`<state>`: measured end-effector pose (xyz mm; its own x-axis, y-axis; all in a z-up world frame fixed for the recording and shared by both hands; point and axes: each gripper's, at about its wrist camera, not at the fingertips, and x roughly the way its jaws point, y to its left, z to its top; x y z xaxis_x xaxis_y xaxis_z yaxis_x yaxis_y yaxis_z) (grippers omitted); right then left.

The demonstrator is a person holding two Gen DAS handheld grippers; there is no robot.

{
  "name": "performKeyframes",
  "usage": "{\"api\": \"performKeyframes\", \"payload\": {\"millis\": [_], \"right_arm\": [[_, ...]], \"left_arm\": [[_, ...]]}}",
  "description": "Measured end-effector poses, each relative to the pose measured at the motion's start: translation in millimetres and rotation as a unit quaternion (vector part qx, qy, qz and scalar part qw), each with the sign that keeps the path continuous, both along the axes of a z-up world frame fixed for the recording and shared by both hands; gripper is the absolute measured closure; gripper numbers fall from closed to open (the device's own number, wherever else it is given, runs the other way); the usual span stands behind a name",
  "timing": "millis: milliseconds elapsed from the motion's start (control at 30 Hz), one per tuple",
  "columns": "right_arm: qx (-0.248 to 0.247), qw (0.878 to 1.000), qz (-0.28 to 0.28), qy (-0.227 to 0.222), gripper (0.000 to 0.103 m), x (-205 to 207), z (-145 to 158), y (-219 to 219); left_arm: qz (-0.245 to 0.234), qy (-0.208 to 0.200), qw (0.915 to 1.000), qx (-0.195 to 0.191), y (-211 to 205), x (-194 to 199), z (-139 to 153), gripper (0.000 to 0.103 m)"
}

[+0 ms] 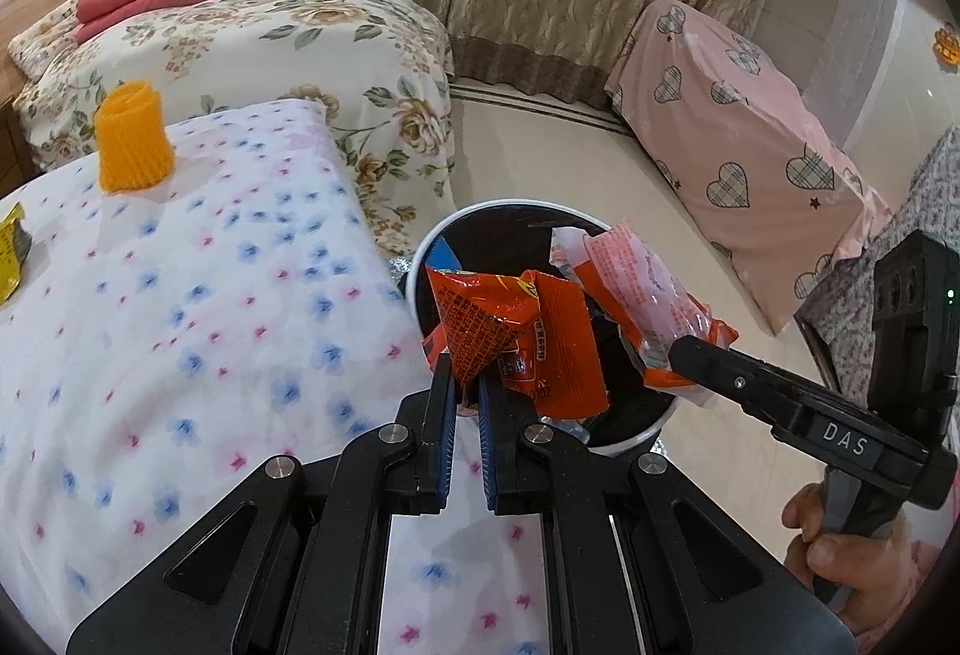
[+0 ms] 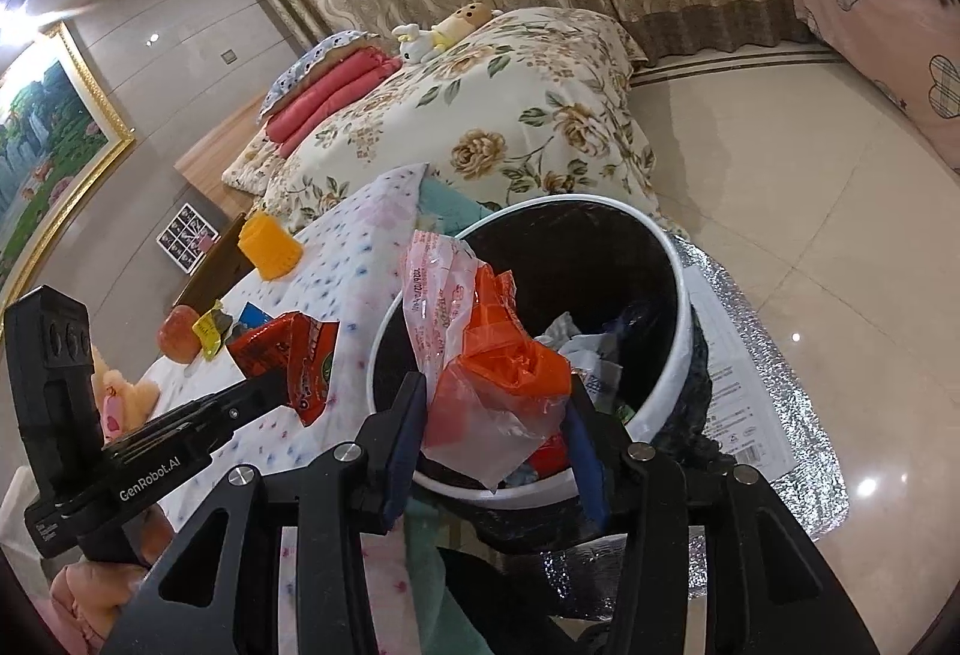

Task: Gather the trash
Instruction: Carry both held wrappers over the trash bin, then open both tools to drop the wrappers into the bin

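In the left wrist view my left gripper [image 1: 465, 382] is shut on a corner of an orange-red snack wrapper [image 1: 510, 331], held over the near rim of a white bin with a black liner [image 1: 510, 206]. My right gripper [image 1: 681, 349] comes in from the right, shut on a crumpled pink-and-clear plastic bag [image 1: 630, 283] above the bin. In the right wrist view the right gripper [image 2: 498, 427] clamps that plastic bag [image 2: 498, 373] with orange inside, just over the bin's rim [image 2: 681, 283]. The left gripper [image 2: 273, 388] holds the red wrapper [image 2: 300, 355] beside the bin.
On a table with a flower-dotted cloth [image 1: 210, 325] left of the bin stand an orange ribbed cup [image 1: 132, 144], a yellow wrapper [image 1: 12, 259] and an apple [image 2: 180, 334]. A floral bed [image 1: 270, 48] lies behind, pink heart-print furniture [image 1: 738, 138] to the right. A silver mat [image 2: 798, 415] lies under the bin.
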<state>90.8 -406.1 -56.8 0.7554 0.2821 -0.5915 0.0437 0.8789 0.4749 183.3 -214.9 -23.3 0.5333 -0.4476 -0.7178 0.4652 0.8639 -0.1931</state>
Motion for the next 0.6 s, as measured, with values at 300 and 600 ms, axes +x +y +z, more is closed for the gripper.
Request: {"api": "performKeyframes", "payload": {"millis": [300, 600], "right_arm": [[-0.009, 1.000, -0.006, 0.006, 0.056, 9.2, -0.9, -7.6], [-0.010, 1.000, -0.009, 0.012, 0.056, 17.2, -2.8, -13.2]], "left_arm": [[-0.014, 0.002, 0.9999, 0.010, -15.4, 10.4, -2.3, 0.097], [-0.025, 0.007, 0.9995, 0.018, -26.5, 15.9, -6.5, 0.097]]}}
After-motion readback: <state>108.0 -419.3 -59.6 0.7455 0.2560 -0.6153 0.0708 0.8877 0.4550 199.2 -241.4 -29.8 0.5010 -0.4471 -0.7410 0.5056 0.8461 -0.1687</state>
